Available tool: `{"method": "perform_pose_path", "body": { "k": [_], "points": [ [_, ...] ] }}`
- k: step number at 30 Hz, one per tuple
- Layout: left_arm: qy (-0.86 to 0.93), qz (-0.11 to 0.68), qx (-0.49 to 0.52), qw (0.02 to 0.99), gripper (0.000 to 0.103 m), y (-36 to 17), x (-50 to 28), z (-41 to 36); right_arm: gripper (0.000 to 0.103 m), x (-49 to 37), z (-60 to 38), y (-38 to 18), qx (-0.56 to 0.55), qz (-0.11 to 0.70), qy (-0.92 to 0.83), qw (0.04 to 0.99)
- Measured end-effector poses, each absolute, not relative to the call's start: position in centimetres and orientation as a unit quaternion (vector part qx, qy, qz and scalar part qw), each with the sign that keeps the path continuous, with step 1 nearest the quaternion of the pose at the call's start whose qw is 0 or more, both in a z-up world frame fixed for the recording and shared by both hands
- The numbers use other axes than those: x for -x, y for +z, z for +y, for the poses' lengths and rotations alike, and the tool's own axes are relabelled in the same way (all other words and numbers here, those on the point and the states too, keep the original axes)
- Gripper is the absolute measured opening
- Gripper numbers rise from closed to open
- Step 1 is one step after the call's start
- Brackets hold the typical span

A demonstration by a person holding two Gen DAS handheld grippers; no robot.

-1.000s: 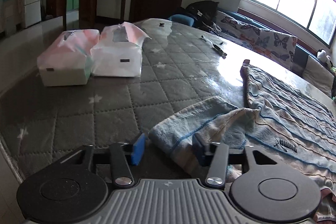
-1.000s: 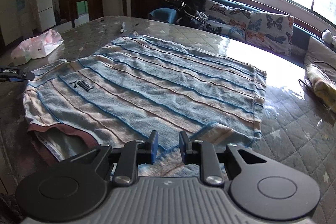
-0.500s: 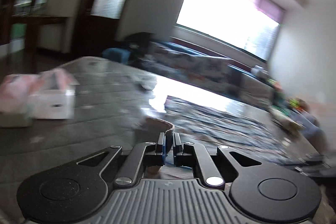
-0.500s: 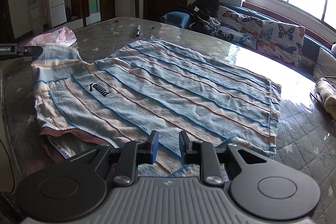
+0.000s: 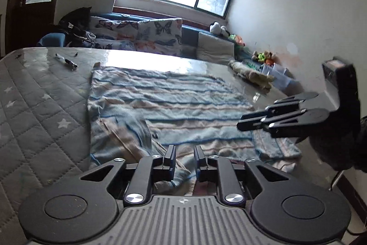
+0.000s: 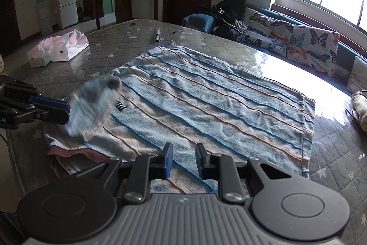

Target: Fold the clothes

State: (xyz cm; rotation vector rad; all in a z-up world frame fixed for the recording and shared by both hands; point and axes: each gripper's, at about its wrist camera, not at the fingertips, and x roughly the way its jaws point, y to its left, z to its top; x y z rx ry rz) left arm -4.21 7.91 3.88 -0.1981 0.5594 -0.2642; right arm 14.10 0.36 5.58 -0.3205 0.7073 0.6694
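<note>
Quick update: the left gripper [image 5: 184, 148] is swinging round. A second ago it was facing the tissue packs [image 6: 57, 47], and now it's looking down the length of the striped shirt [image 6: 218, 102] toward the window. The shirt is lying flat on the quilted surface [image 6: 332, 153]. Its sleeve [image 6: 96, 105], which was sticking out sideways before, is now flipping in over the logo, all blurry right at the left claw's tips. That claw's jaws are opening. There's cloth in the gap, but the pads aren't pinching it. The right gripper [image 6: 184, 147] is pretty much where it was, hanging over the near hem with its fingers a little apart and gripping nothing.
</note>
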Motion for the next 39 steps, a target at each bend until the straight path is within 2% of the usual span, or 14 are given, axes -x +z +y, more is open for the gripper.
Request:
{"method": "perform_pose_path", "body": {
  "k": [4, 8, 11, 23, 26, 29, 33, 39],
  "points": [
    [-0.075, 0.275, 0.104, 0.953, 0.025, 4.0, 3.8, 10.2, 0.021, -14.4, 1.5, 5.8, 0.158, 0.334, 0.333, 0.867],
    [-0.032, 0.308, 0.094, 0.946, 0.022, 2.4, 2.7, 11.5, 0.021, -14.9, 3.7, 6.3, 0.160, 0.329, 0.359, 0.859],
    [-0.039, 0.327, 0.071, 0.942, 0.022, 1.3, 2.5, 10.8, 0.021, -15.0, 5.8, 6.5, 0.166, 0.326, 0.379, 0.850],
    [-0.114, 0.313, -0.004, 0.943, 0.025, 1.4, 3.1, 7.6, 0.021, -16.2, 12.8, 6.0, 0.177, 0.327, 0.438, 0.818],
    [-0.137, 0.314, -0.001, 0.939, 0.025, 1.2, 3.3, 7.0, 0.021, -16.7, 14.5, 5.4, 0.177, 0.337, 0.450, 0.808],
    [-0.159, 0.315, -0.001, 0.936, 0.031, 1.1, 3.5, 6.8, 0.020, -17.2, 15.4, 4.3, 0.189, 0.347, 0.443, 0.804],
    [-0.173, 0.324, 0.003, 0.930, 0.031, 0.9, 3.5, 7.0, 0.021, -18.0, 15.8, 3.0, 0.195, 0.362, 0.427, 0.805],
    [-0.168, 0.318, 0.005, 0.933, 0.031, 2.2, 3.4, 8.5, 0.021, -17.4, 14.7, 4.6, 0.176, 0.332, 0.439, 0.816]
  ]
}}
